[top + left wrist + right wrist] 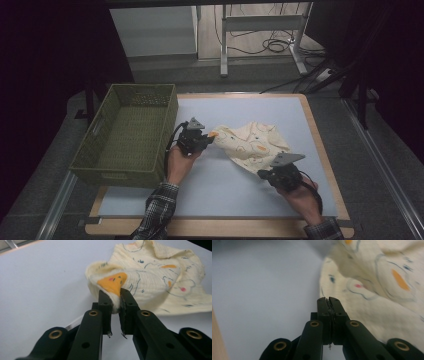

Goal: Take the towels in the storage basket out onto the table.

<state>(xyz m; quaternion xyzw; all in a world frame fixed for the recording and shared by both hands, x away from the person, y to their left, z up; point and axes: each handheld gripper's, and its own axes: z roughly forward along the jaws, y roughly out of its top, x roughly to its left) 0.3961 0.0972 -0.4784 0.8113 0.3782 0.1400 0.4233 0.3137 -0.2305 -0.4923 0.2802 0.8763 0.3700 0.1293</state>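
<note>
Cloth (252,144) pinched in both: left gripper (115,293) grasps its left corner, right gripper (328,300) its near edge; next, lift together.

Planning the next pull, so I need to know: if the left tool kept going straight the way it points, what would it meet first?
More of the pale yellow printed cloth: the left tool already pinches its orange-patched edge, and the rest lies bunched straight ahead on the table.
</note>
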